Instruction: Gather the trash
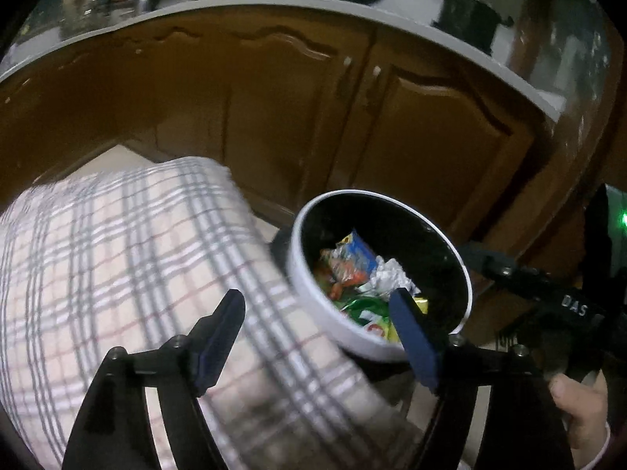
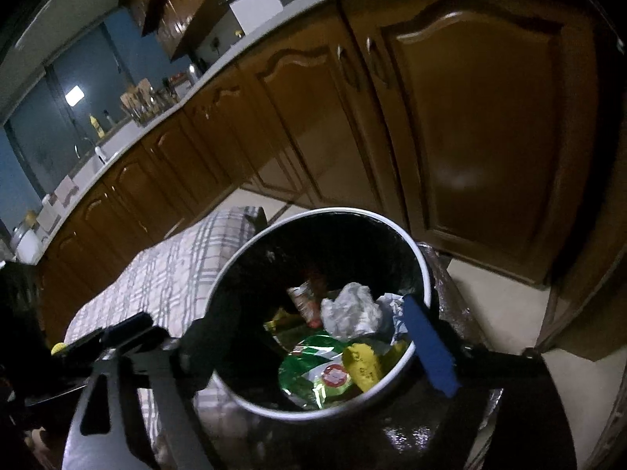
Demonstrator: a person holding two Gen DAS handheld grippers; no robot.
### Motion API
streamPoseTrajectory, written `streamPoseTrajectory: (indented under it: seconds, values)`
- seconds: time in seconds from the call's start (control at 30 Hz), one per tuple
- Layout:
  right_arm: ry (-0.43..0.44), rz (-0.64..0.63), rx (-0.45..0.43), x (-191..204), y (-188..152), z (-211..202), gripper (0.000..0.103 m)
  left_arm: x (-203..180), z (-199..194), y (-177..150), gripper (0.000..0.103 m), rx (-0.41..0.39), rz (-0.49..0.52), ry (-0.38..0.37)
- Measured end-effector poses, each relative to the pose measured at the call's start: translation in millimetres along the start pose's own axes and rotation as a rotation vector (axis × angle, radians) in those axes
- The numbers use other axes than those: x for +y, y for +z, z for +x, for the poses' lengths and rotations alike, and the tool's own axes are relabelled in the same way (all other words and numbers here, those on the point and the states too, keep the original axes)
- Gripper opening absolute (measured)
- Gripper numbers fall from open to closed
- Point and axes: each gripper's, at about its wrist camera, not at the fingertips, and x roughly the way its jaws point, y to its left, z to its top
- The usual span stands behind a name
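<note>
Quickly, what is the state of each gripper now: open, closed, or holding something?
Left gripper: open, holding nothing.
Right gripper: open, holding nothing, above the round white-rimmed trash bin with wrappers and crumpled paper inside.

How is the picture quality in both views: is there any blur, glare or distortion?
Left wrist view: the checked cloth is motion-blurred, the bin sharper, the counter edge bent by fisheye. Right wrist view: dim, with glare on the cabinet door and a bright window reflection.
</note>
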Motion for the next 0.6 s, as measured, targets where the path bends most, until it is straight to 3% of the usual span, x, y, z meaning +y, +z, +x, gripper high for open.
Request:
streamPoseTrajectory:
  seconds: [0.33,0.6]
  values:
    - [0.01,-0.037,-0.083,49.7,-39.2,-32.0,0.102,35.8,-72.2,-52.3,0.081,-0.119,-0.071,0.096]
    - [-0.006,-0.103,-0.163,94.8,-71.1,-57.2,0.103,43.2,-132.2,-85.8,0.087,-0.221,-0.071,0.172]
